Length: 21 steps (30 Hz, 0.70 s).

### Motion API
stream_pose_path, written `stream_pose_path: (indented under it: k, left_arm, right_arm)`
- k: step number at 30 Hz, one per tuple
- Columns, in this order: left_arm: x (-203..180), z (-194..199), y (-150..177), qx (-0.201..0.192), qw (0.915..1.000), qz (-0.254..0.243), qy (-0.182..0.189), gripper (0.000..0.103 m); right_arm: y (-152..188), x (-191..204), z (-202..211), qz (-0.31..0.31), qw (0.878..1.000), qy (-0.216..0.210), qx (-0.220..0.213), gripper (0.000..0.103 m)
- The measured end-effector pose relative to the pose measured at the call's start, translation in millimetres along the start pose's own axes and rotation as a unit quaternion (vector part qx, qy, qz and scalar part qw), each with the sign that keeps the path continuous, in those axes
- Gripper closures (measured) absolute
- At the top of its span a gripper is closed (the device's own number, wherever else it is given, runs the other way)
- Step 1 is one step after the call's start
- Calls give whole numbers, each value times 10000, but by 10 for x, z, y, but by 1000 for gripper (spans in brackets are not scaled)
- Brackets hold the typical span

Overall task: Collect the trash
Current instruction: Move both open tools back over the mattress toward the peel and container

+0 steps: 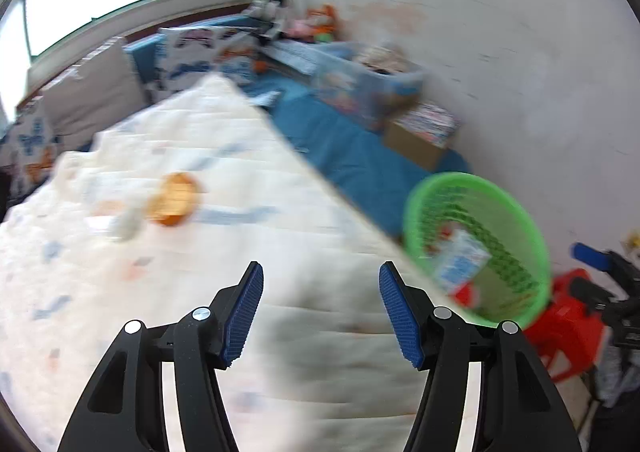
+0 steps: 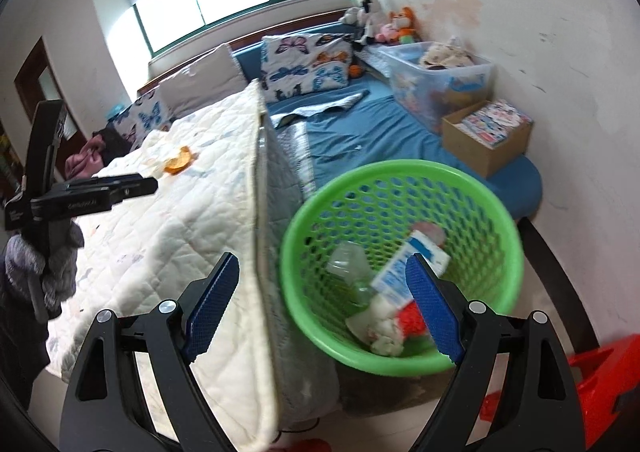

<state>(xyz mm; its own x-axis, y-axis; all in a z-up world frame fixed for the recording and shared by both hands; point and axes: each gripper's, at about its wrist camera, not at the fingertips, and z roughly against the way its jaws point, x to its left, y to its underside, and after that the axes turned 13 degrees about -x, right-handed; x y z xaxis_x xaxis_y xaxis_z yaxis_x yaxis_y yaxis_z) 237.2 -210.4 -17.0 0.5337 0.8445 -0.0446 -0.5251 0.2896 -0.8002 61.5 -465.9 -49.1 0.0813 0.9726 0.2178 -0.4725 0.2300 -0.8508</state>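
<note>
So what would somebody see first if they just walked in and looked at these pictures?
Probably the bright green plastic mesh basket beside the bed, already holding a blue-and-white carton, a clear plastic bottle and crumpled white paper. Next, the orange peel lying on the white quilted blanket. Both grippers, left gripper and right gripper, are open and empty.
</note>
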Motion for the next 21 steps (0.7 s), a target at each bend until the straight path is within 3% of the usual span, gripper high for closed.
stream_pose_path:
  k: [5, 9, 15, 21]
  left_arm:
    - [681, -14, -26, -29, 9973, 253, -695, 45]
    - [1155, -65, -49, -42, 9938, 457, -1014, 34]
    - [1640, -270, -59, 70, 9913, 525, -1204, 32]
    - [1819, -562, -71, 182, 9928, 473, -1083, 28]
  right_arm:
    - [-47, 318, -209, 286, 9992, -242, 129, 18]
    - [-85, 536, -391, 429, 9978, -443, 246, 18]
    - [-168, 907, -724, 728, 9939, -723, 413, 18]
    - [-253, 1222, -1038, 968, 9898, -916, 505, 18]
